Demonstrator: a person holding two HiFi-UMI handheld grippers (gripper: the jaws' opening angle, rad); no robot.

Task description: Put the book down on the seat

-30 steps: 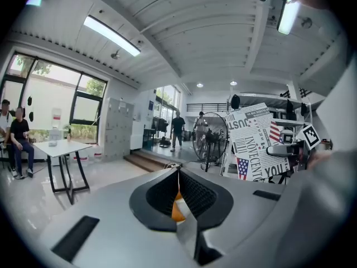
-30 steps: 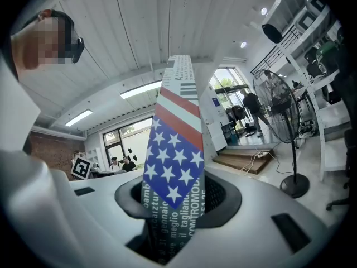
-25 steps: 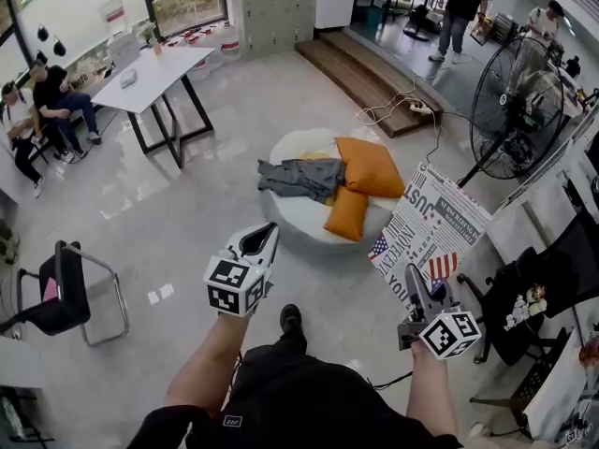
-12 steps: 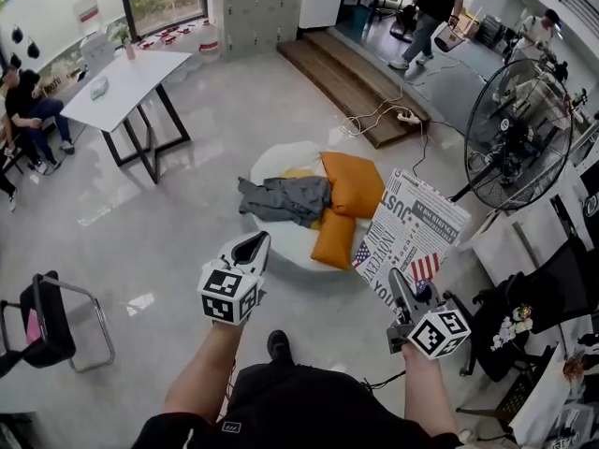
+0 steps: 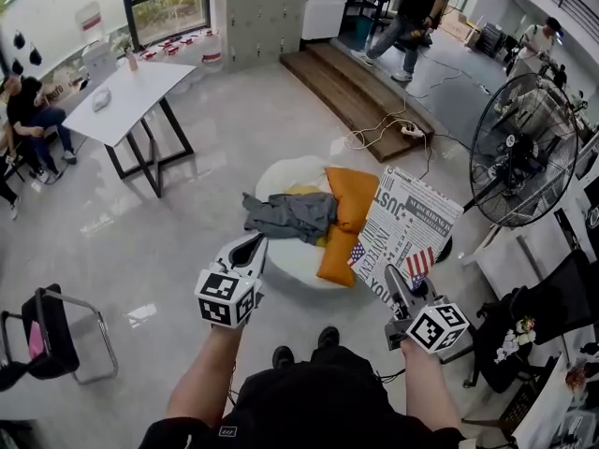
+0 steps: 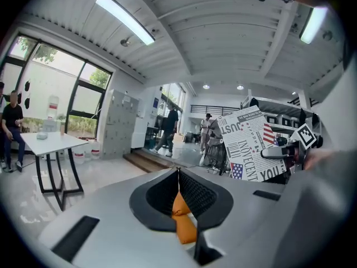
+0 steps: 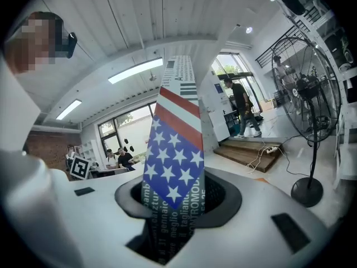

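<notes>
The book (image 5: 404, 230), with a newsprint cover and a US flag patch, stands upright with my right gripper (image 5: 399, 291) shut on its lower edge. In the right gripper view the book (image 7: 175, 172) fills the space between the jaws. It hangs just right of the round white seat (image 5: 284, 174), over the seat's right edge. A grey garment (image 5: 290, 215) and two orange cushions (image 5: 352, 197) lie on the seat. My left gripper (image 5: 251, 249) is shut and empty, held near the seat's front left. In the left gripper view the book (image 6: 245, 147) shows at the right.
A large standing fan (image 5: 522, 148) is at the right, and a black chair (image 5: 547, 302) stands below it. A wooden step (image 5: 360, 87) with cables (image 5: 393, 129) lies beyond the seat. A white table (image 5: 131, 87) and a black chair (image 5: 47, 330) are at the left.
The seat has come nearer in the head view. Both grippers and the book now sit closer to it, the book overlapping the seat's right edge. The grip is unchanged.
</notes>
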